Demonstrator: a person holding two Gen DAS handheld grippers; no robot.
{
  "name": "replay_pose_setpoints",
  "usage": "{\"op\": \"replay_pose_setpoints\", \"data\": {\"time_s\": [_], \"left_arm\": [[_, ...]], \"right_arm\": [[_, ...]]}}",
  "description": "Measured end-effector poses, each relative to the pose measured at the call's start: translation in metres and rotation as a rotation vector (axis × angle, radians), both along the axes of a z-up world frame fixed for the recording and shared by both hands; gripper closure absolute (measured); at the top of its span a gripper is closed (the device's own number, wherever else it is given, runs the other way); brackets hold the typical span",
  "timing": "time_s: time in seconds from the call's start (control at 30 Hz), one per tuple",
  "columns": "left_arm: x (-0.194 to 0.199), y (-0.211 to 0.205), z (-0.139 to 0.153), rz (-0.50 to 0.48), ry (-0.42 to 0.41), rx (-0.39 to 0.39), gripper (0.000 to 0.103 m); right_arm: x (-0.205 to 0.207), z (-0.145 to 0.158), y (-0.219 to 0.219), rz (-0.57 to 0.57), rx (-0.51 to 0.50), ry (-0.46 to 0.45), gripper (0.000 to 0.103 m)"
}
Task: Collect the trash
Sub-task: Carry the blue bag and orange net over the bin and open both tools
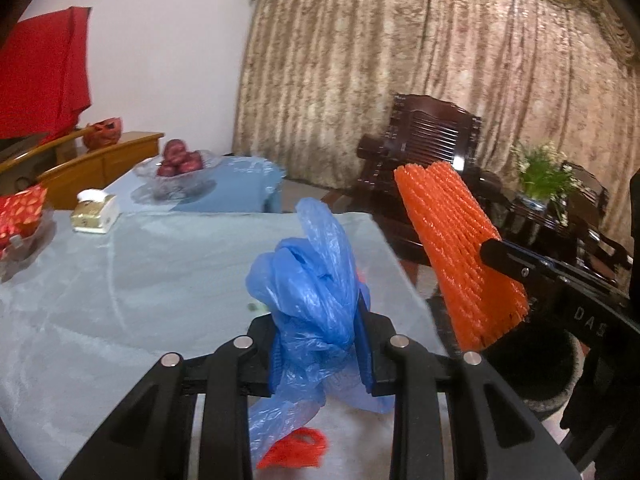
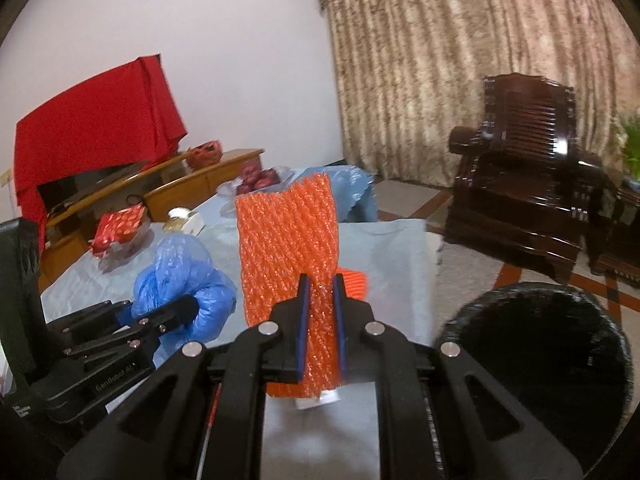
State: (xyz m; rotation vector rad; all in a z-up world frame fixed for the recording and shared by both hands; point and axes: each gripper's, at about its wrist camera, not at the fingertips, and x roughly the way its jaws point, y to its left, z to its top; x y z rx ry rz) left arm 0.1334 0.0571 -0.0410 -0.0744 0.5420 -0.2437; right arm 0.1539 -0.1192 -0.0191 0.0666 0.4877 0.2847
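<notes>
Indoors, pale tablecloth point(image 1: 120, 280), patterned curtain point(image 1: 400, 60) (dark armchair point(image 2: 520, 184))

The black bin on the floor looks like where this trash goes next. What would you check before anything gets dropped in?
1. Left claw gripping the blue plastic bag: ok.
2. Right claw clamped on the orange foam net: ok.
3. Black bin mouth open and unblocked: ok.
4. Claws over the bin: not ok, both are above the table.
5. Table cleared of trash: not ok, another orange net piece lies there.
6. Room left in the bin: cannot tell, inside is dark.
</notes>
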Motion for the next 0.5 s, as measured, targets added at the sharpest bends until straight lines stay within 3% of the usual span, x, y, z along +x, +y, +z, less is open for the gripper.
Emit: {"op": "replay_pose_setpoints", "data": {"time_s": [0.5], "left_arm": [[0.006,-0.114,0.008,-0.206,-0.029,-0.003,0.074]], "right_arm": [[-0.038,0.003,-0.115,-0.228,-0.001,-0.024,0.093]]}}
